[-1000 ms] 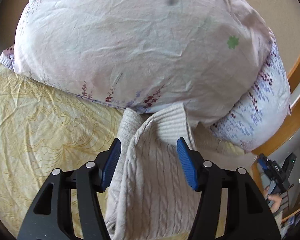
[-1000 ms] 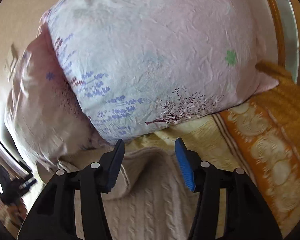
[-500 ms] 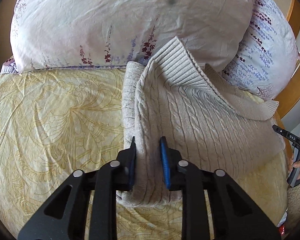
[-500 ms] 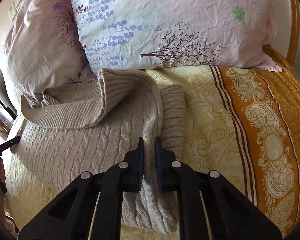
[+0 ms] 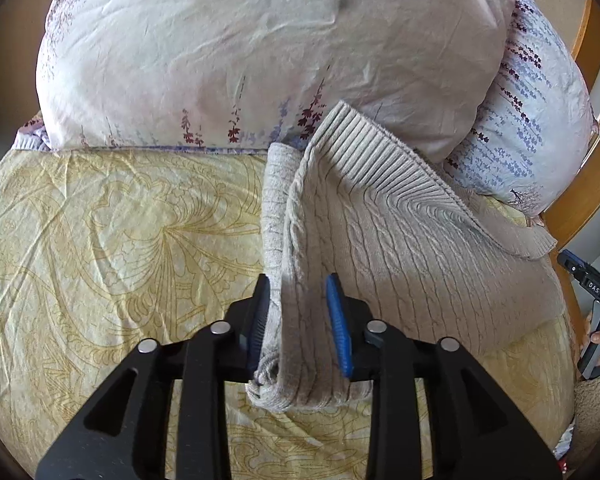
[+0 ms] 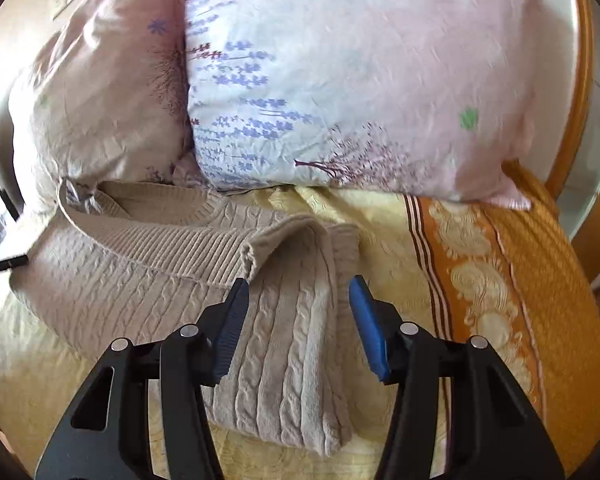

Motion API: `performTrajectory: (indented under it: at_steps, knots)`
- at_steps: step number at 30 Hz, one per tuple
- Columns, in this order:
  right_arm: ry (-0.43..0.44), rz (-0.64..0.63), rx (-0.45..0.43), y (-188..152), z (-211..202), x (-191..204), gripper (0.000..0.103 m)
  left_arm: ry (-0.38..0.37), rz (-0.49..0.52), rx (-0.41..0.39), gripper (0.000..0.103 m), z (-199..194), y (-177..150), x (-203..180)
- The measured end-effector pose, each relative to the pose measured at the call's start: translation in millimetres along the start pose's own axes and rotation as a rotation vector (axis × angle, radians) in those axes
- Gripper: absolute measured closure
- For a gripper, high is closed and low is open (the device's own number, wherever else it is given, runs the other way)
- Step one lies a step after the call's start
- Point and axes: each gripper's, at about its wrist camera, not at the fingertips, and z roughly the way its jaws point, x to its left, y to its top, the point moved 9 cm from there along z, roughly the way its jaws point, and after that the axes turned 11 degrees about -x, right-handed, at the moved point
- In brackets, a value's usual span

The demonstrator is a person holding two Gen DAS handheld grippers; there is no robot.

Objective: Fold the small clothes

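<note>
a bed (image 5: 100, 240) with a yellow patterned sheet carries a folded beige sweater (image 5: 400, 248), its collar against two floral pillows (image 5: 240, 60).

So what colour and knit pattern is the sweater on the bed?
Beige sweater with a cable-knit body and ribbed hem; clearest in the right wrist view.

Soft daylight fills both views, bright and even. The left-wrist view is sharp; a shadow falls across the sweater (image 5: 400, 248) beside the blue-padded fingers (image 5: 339, 320). The right-wrist view is blurred, most at the pillow (image 6: 360, 80) and orange bed cover (image 6: 500, 280). Fisheye distortion bends the edges, with dark corners.
</note>
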Motion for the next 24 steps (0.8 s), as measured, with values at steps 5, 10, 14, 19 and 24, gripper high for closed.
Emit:
performTrajectory:
  at_steps: [5,10,14,19,24]
  knots:
    - [0.008,-0.133,0.033,6,31,15,0.049,0.012,0.050,-0.003,0.058,-2,1,-5]
    - [-0.073,-0.027,0.040,26,74,12,0.049,0.024,0.027,0.017,0.057,9,-4,-5]
    - [-0.181,0.049,0.043,31,81,-9,0.050,0.032,0.004,0.018,0.057,7,-7,1]
    - [-0.124,0.177,0.003,32,53,-27,0.050,0.028,-0.056,0.009,0.057,0,-8,15]
    - [-0.015,0.341,0.075,11,46,-34,0.050,-0.047,-0.151,0.036,0.057,2,-13,13]
